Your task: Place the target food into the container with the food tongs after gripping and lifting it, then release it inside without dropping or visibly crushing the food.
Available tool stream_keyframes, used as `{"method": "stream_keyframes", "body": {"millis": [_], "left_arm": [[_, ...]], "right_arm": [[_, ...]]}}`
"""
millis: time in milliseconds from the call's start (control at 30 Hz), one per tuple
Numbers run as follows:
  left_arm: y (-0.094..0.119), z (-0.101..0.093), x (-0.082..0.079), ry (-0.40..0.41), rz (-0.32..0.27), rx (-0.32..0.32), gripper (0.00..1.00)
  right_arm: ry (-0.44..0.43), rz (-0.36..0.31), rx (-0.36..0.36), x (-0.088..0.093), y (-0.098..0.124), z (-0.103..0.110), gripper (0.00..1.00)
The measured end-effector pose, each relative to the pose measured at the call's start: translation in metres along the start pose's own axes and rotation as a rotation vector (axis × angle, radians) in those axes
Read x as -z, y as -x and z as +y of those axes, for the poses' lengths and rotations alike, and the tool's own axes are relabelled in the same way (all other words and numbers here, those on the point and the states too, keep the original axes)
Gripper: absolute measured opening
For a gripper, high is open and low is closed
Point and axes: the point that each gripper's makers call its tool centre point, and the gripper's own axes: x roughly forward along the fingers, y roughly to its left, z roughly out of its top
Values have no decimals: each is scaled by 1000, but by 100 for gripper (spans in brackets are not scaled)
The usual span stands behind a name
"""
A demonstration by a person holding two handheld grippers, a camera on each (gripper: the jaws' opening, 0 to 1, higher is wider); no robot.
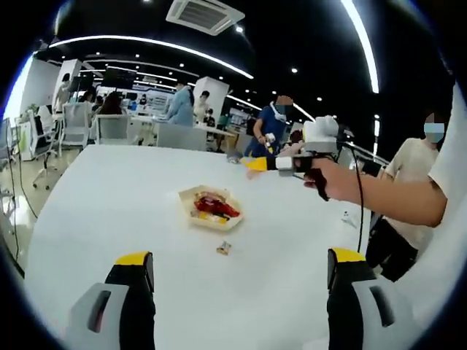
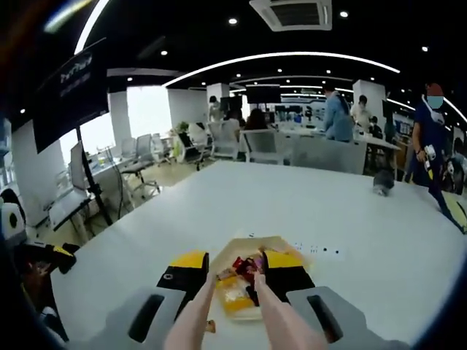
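Red food (image 1: pixel 216 206) in beige container (image 1: pixel 191 197)

Left gripper (image 1: pixel 237 273): two black fingers (image 1: pixel 135 292) are seen, each capped with a yellow tip and backed by a grey housing with a dark oblong slot. Right gripper (image 2: pixel 235 281): the same black fingers (image 2: pixel 182 277) with yellow tips and grey slotted housings are shown; a small ring mark is borne on one yellow tip. From the left gripper view, the right gripper is seen with a white body, black grip and black cable. A white short sleeve (image 1: pixel 449 157) is worn.
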Motion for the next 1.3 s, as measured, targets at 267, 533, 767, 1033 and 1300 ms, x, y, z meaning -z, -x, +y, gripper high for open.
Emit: {"method": "stream_keyframes", "body": {"millis": [267, 533, 767, 1033, 1300], "left_arm": [[-7, -14, -10, -38, -41, 43, 98], [-6, -9, -39, -66, -169, 6, 75], [-8, -14, -36, -115, -149, 30, 94], [-6, -10, -20, -141, -82, 26, 99], [-1, -6, -17, -151, -72, 5, 99]], "right_arm": [[2, 3, 10, 8, 23, 11, 28], [6, -10, 38, 13, 41, 12, 28], [-14, 3, 45, 22, 48, 12, 29], [-19, 19, 32, 43, 53, 28, 28], [-11, -7, 33, 65, 75, 47, 28]]}}
